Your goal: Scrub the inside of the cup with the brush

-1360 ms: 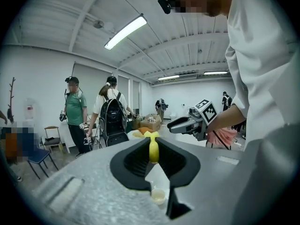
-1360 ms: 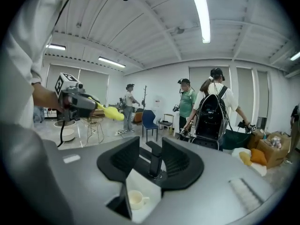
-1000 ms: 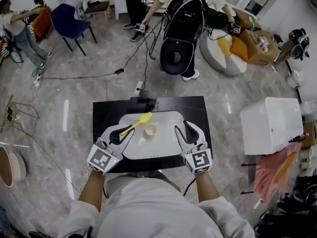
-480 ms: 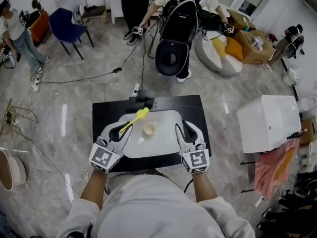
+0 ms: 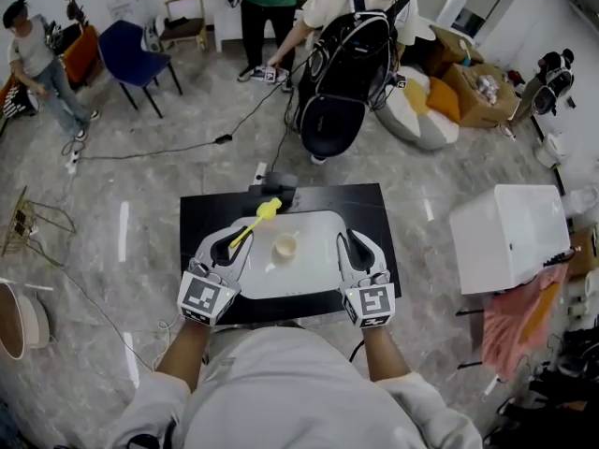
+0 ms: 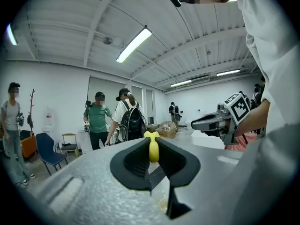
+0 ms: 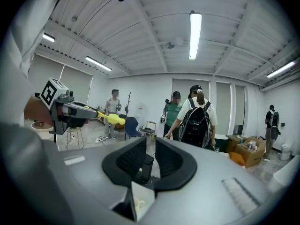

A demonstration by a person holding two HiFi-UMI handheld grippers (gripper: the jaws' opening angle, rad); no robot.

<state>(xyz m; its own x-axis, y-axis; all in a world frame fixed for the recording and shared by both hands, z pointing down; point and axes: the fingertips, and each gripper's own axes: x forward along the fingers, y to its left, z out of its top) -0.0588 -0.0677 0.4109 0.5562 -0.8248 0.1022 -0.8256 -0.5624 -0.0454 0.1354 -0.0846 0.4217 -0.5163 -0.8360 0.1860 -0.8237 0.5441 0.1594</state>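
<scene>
Head view: the cup [image 5: 284,246] is seen upright on the tray [image 5: 314,279] on the table [image 5: 192,218], between both tongs. The brush [image 5: 253,221] is gripped by the left tongs [image 5: 225,249], clear of the cup. The right tongs [image 5: 354,248], just narrowed, are empty. Scrubbing is probably served best by a steadied cup.

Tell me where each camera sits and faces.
Head view: on the person's head, facing steeply down at the table, cup, left gripper and right gripper; forearms and torso show.
Left gripper view: on the left gripper, facing across the room along jaws shut on the brush; torso at right.
Right gripper view: on the right gripper, facing across the room; its jaws have just been closing, nothing between; torso at left.
Shared: each gripper view shows the other gripper; both show the backpack.
</scene>
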